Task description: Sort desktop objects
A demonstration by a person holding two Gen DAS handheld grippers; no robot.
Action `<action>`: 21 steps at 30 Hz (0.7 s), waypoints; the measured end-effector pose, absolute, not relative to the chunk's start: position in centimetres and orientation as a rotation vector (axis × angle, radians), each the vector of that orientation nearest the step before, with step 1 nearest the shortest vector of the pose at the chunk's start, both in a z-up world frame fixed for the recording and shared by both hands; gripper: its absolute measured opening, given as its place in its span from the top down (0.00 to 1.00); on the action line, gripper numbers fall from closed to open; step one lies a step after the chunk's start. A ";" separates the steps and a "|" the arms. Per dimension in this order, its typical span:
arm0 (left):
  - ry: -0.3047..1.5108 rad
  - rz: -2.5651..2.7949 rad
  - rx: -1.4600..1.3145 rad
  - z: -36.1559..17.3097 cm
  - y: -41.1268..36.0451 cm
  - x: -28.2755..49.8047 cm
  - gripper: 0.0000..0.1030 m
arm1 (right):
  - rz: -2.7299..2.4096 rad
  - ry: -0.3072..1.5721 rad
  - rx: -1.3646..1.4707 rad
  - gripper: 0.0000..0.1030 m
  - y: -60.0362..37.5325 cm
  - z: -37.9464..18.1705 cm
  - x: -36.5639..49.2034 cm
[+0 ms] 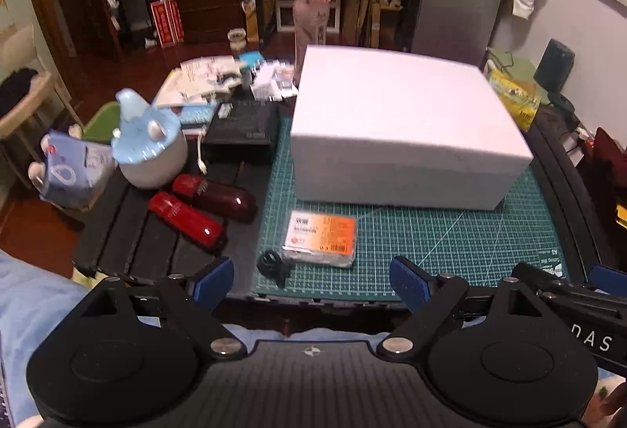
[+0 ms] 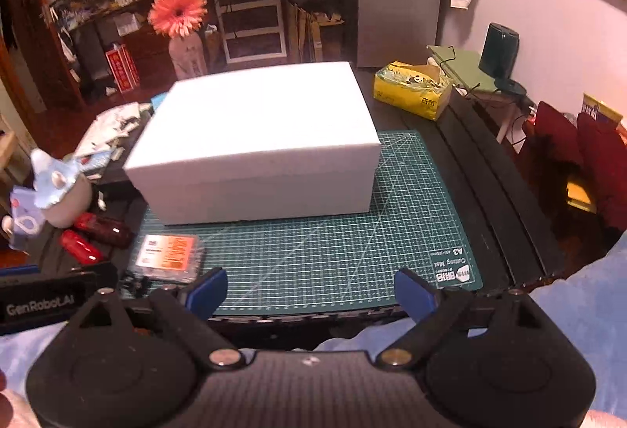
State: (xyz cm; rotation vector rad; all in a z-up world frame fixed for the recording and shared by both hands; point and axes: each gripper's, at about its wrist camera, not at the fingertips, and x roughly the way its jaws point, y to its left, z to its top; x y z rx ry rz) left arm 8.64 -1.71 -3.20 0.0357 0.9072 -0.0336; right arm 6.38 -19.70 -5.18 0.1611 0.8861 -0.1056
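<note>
Left wrist view: your left gripper and right gripper both spread, empty. White box far on green cutting mat; orange-labelled packet near left, red cases beyond it.

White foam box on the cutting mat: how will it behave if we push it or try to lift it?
The white foam box looks like foam, so probably light for its bulk and easy to slide on the cutting mat. Its broad flat base makes tipping unlikely. It looks wider than the gap of either open tongs, left or right, so a two-sided lift seems likelier; edges may dent.
</note>
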 end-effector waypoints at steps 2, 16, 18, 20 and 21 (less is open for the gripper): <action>0.901 -0.041 0.022 -2.4 -1.5 8.1 0.15 | -0.105 0.893 0.152 0.11 -19.8 -4.6 6.0; 0.841 -0.024 0.027 2.0 -1.4 4.4 0.12 | -0.104 0.787 0.150 0.11 -20.3 1.1 1.2; 0.829 -0.018 0.034 2.5 -1.4 4.0 0.12 | -0.094 0.764 0.129 0.11 -19.8 2.0 0.5; 0.817 -0.010 0.039 3.0 -1.3 3.6 0.12 | -0.087 0.741 0.097 0.11 -19.1 2.7 -0.1; 0.812 -0.006 0.041 3.3 -1.3 3.4 0.11 | -0.087 0.729 0.080 0.11 -18.8 3.1 -0.4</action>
